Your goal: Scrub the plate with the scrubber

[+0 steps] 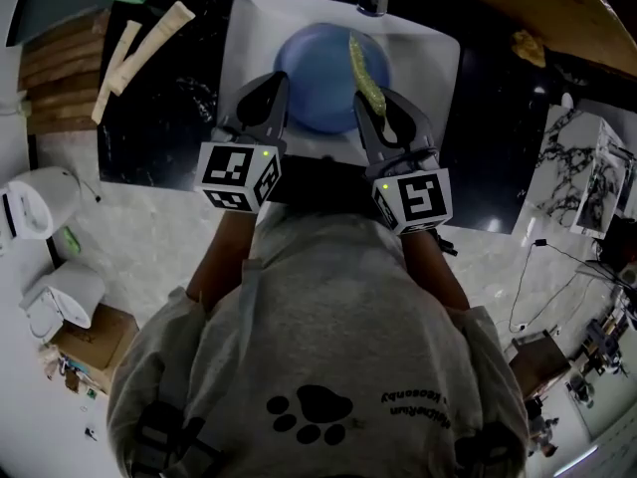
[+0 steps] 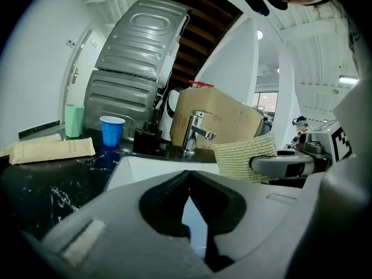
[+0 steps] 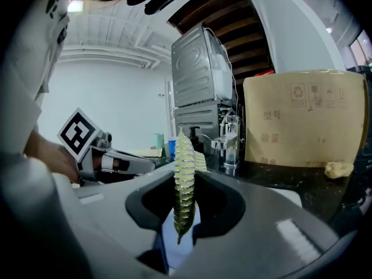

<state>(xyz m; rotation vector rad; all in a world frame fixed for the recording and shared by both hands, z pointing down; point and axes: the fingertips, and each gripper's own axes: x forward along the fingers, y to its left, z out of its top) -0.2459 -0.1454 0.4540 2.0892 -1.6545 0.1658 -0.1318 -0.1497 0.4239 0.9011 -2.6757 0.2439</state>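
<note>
No word reads clearly. The cardboard box (image 3: 302, 118) shows a recycling sign and handling symbols over faint print — the sweatshirt (image 1: 318, 366) bears a paw print beside tiny, unreadable lettering.

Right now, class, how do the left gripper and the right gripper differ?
The right gripper is shut on the yellow-green scrubber; the left gripper is shut on nothing. The left gripper is over the blue plate's left edge, the right gripper over its right. Both point toward the plate in the sink.
</note>
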